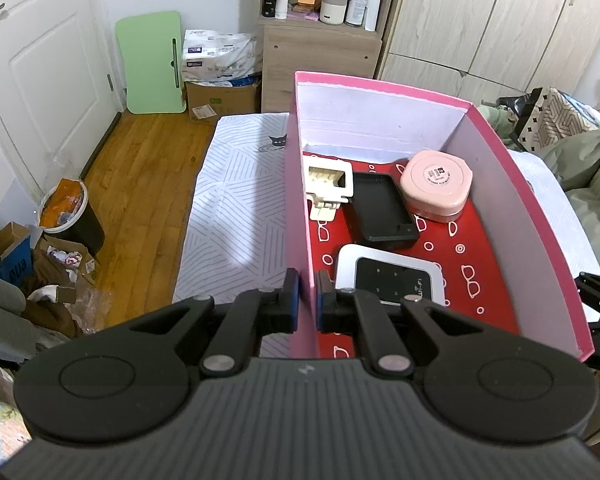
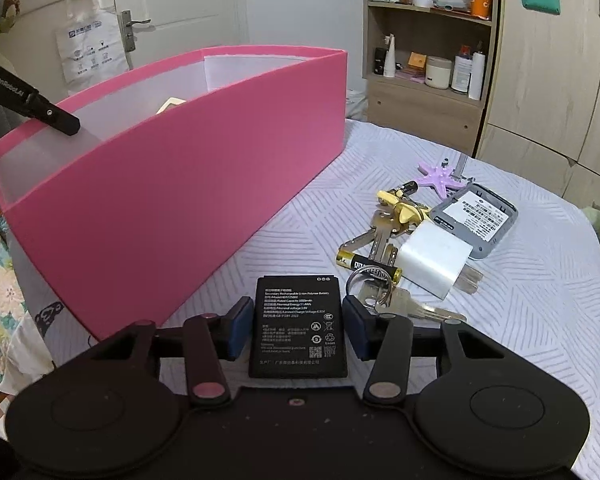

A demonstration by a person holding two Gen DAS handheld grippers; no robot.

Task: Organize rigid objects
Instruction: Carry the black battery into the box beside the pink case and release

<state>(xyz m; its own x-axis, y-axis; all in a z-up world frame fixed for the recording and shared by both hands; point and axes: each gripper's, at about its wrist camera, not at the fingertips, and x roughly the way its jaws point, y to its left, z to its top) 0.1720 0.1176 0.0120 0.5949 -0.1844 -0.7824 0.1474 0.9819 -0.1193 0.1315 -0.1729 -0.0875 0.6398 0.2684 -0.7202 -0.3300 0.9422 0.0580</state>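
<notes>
My left gripper (image 1: 308,300) is shut on the left wall of the pink box (image 1: 300,208). Inside the box lie a white Wi-Fi router (image 1: 392,280), a black cover (image 1: 380,212), a pink round case (image 1: 436,184) and a cream plastic clip (image 1: 328,188). In the right wrist view the pink box (image 2: 180,200) stands at the left. My right gripper (image 2: 298,320) is open around a flat black battery (image 2: 298,324) lying on the bed cover; the pads stand just off its sides.
On the bed cover to the right lie keys (image 2: 384,236), an AA battery (image 2: 368,266), a white charger (image 2: 436,264), a grey device back (image 2: 476,220) and a purple starfish (image 2: 440,176). A shelf unit (image 2: 424,60) and wardrobes stand behind.
</notes>
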